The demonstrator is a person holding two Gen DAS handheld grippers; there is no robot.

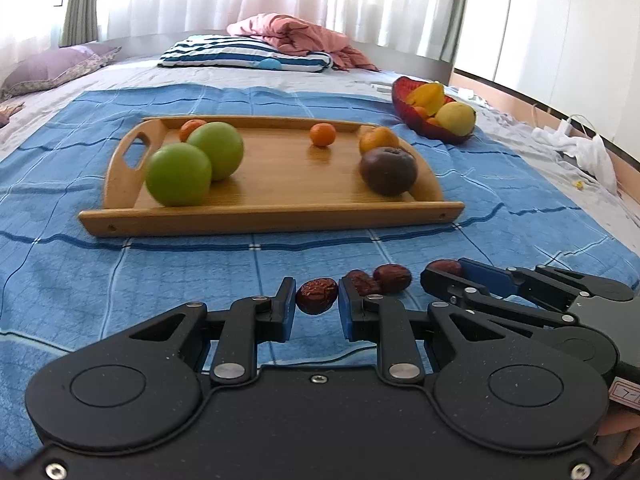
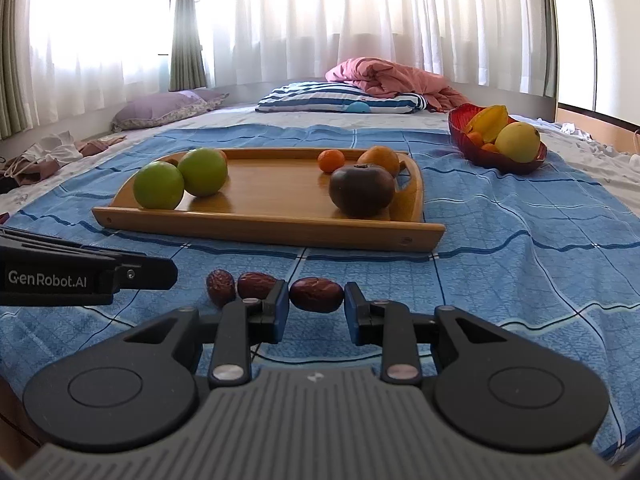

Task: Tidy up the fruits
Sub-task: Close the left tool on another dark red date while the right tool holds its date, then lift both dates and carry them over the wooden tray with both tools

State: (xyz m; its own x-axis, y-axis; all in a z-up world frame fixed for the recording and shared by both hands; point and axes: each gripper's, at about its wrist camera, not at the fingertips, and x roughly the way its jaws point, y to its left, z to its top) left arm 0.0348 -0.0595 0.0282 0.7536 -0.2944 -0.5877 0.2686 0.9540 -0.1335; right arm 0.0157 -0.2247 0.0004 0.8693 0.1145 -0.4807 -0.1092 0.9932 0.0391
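Left gripper (image 1: 317,307) is clenched on one red date (image 1: 316,295); right gripper (image 2: 316,307) clamps another date (image 2: 316,294). Only the right view shows clothes (image 2: 48,156) at the bed's left edge. Blue cover (image 1: 160,264), wooden tray (image 1: 272,220), curtained window.

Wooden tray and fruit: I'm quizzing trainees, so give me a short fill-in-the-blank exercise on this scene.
1. The wooden tray carries two ____ apples.
2. Each gripper is shut on one dried red ____.
3. The yellow starfruit lies in a ____ bowl.
4. The tray rests on a ____ checked sheet.

Missing words: green; date; red; blue
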